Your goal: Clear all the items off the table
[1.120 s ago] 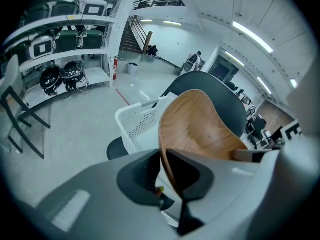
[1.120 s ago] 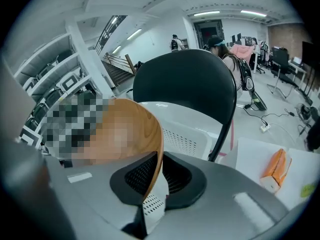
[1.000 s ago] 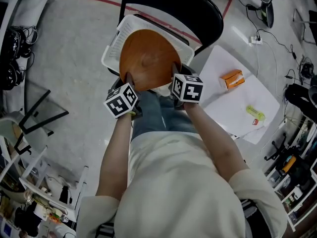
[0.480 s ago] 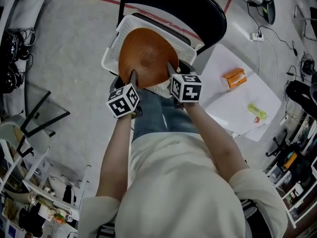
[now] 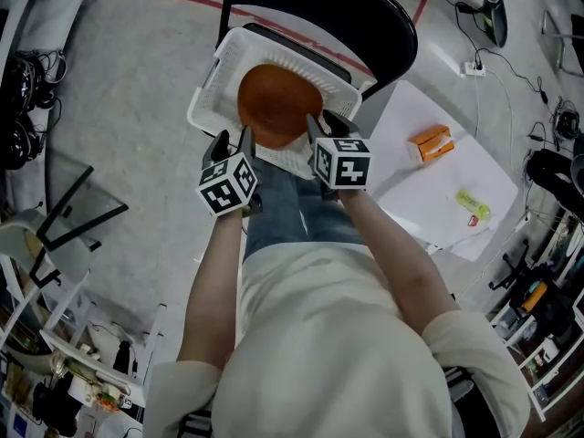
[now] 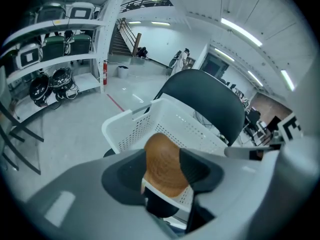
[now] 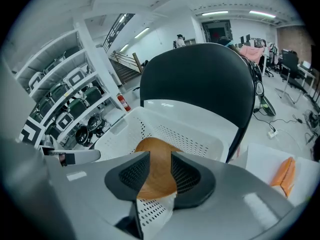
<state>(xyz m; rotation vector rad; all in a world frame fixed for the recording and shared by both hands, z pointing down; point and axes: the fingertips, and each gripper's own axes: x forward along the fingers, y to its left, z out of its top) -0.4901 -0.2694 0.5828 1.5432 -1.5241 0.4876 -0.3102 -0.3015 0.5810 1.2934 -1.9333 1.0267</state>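
Hovering side by side over the near rim of the basket (image 5: 206, 91), both grippers point steeply down; the basket is white and perforated, and it sits on the seat of a black chair (image 5: 319, 7).

Left gripper (image 5: 232, 141): jaws wide apart, having just been opening; both pads stand clear of the plate (image 5: 276, 106), which shows in the gap beyond them in the left gripper view.

Right gripper (image 5: 322, 128): jaws parted by a narrower gap, also having just been opening; the plate shows through that gap in the right gripper view, and no pad presses on it.

Plate: brown, wooden, round; it is inside the basket, toward the near wall; in both gripper views it appears tilted, with its upper edge standing above the near rim.

Table (image 5: 411, 199): white, just beside the chair on the right; two things lie on it, well apart from the basket; an orange item (image 5: 428, 144) lies toward the far edge; a yellow-green item (image 5: 470, 209) lies nearer the person, apart from the orange one.
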